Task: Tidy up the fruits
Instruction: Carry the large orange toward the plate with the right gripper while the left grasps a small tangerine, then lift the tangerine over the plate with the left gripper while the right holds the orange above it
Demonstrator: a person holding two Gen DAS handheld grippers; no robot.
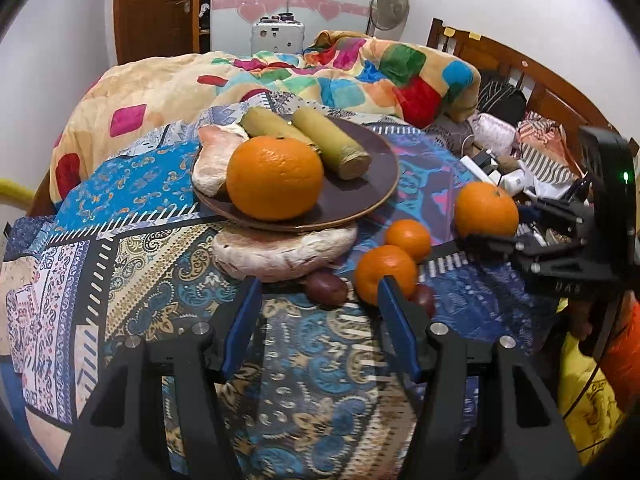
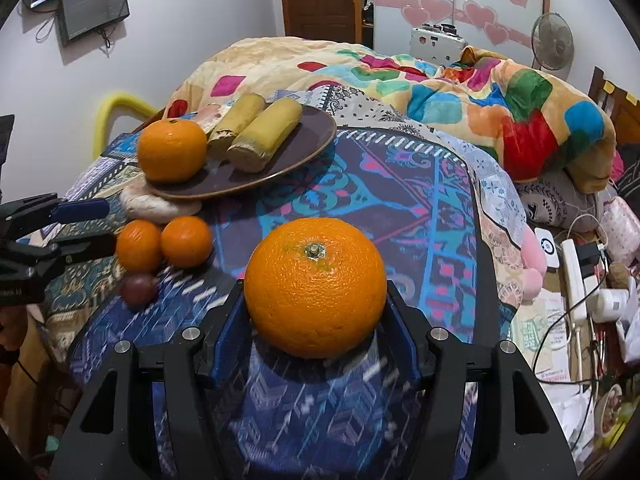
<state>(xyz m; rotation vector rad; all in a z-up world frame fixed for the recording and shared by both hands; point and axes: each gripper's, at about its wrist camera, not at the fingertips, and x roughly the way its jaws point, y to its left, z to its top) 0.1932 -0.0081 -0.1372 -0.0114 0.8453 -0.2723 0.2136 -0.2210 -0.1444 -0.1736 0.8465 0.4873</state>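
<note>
Orange [image 2: 315, 287] — clamped in my right gripper [image 2: 315, 312]; left gripper [image 1: 318, 312] empty, half-open. Carry level onto plate [image 2: 308, 136] — no squeezing.

Left wrist view looking forward and downward along its own fingers [image 1: 390, 300], sitting close over the patterned bed cover [image 1: 304, 360], facing the brown plate [image 1: 360, 196] with wardrobe doors and a fan beyond. Right wrist view looking the same slanted way from further right, taking in the plate [image 2: 304, 148] at upper left and a large orange [image 2: 316, 286] filling the near centre between its fingers [image 2: 232, 320]. Both sharing the plate, two small oranges [image 1: 398, 258] [image 2: 164, 244], the colourful blanket [image 1: 360, 68] and each catching the other gripper at its edge.
</note>
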